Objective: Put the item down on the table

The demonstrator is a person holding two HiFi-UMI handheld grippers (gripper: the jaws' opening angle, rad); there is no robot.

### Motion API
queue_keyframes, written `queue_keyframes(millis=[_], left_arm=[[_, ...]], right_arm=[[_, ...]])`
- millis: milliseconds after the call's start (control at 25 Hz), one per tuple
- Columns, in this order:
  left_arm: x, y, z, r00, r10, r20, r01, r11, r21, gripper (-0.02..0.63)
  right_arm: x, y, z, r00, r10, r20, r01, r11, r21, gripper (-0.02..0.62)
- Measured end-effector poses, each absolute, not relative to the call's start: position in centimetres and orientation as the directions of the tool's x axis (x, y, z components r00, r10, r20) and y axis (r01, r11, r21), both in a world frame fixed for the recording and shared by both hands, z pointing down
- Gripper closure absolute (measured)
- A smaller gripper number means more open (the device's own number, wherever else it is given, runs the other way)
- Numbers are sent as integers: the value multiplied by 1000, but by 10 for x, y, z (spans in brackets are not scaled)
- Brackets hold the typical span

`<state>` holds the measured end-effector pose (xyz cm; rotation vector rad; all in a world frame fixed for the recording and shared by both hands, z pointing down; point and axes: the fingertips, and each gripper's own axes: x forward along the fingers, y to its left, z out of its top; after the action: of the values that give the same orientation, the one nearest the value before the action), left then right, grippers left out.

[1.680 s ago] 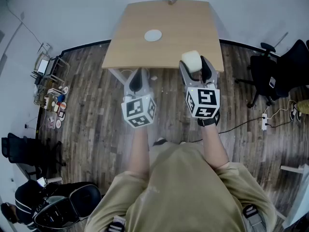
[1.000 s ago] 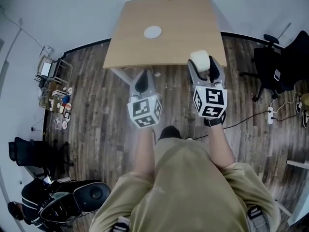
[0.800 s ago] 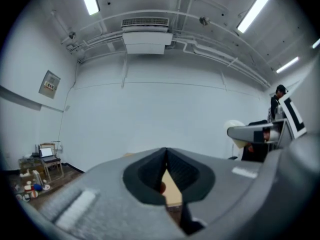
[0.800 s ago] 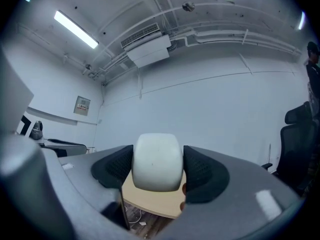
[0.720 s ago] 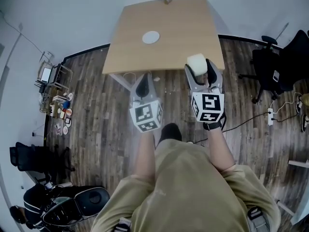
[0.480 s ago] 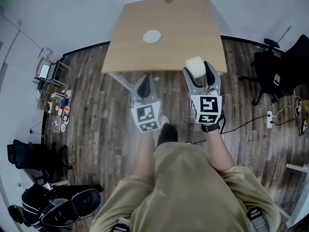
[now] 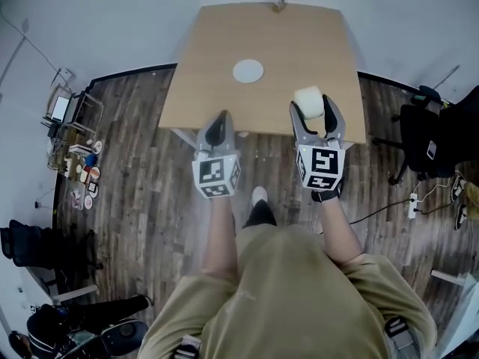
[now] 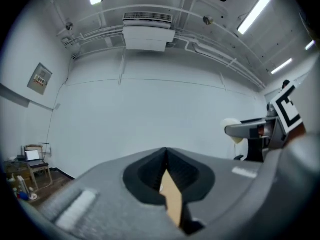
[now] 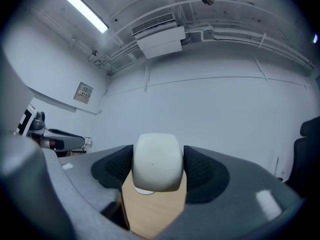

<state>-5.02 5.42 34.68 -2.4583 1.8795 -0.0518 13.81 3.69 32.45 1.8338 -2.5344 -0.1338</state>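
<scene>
In the head view my right gripper (image 7: 312, 111) is shut on a cream, rounded block (image 7: 308, 98), held level over the near right edge of the wooden table (image 7: 224, 58). The right gripper view shows the block (image 9: 157, 161) squeezed between both dark pads, with the table (image 9: 152, 211) below it. A white disc (image 7: 248, 71) lies mid-table. My left gripper (image 7: 218, 120) is shut and holds nothing; it sits just short of the table's near edge. In the left gripper view its jaws (image 8: 166, 154) meet, and the right gripper with the block (image 8: 231, 126) shows at the right.
A small object (image 7: 278, 4) stands at the table's far edge. Black office chairs (image 7: 438, 137) and a power strip (image 7: 411, 206) are on the wood floor to the right. A rack with clutter (image 7: 71, 167) stands at the left.
The person has stepped toward the table, and both grippers have come forward to its near edge. The right gripper has kept its hold on the block; the left has stayed shut.
</scene>
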Motion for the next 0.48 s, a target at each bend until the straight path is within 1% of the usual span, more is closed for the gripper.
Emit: queue_keyframes(millis=[120, 240, 360, 480], left_arm=[[-71, 8, 338, 271, -963, -1, -960, -270, -69, 604], [-77, -32, 334, 323, -947, 6, -942, -322, -97, 604], [-92, -65, 337, 360, -933, 11, -928, -360, -99, 605], [-106, -91, 339, 370, -929, -1, -924, -367, -104, 606]], right_arm=[[117, -9, 314, -317, -947, -49, -947, 313, 65, 279], [98, -52, 312, -297, -954, -51, -954, 294, 64, 279], [74, -85, 316, -287, -957, -39, -957, 284, 66, 279], [57, -108, 325, -277, -961, -21, -958, 275, 76, 279]])
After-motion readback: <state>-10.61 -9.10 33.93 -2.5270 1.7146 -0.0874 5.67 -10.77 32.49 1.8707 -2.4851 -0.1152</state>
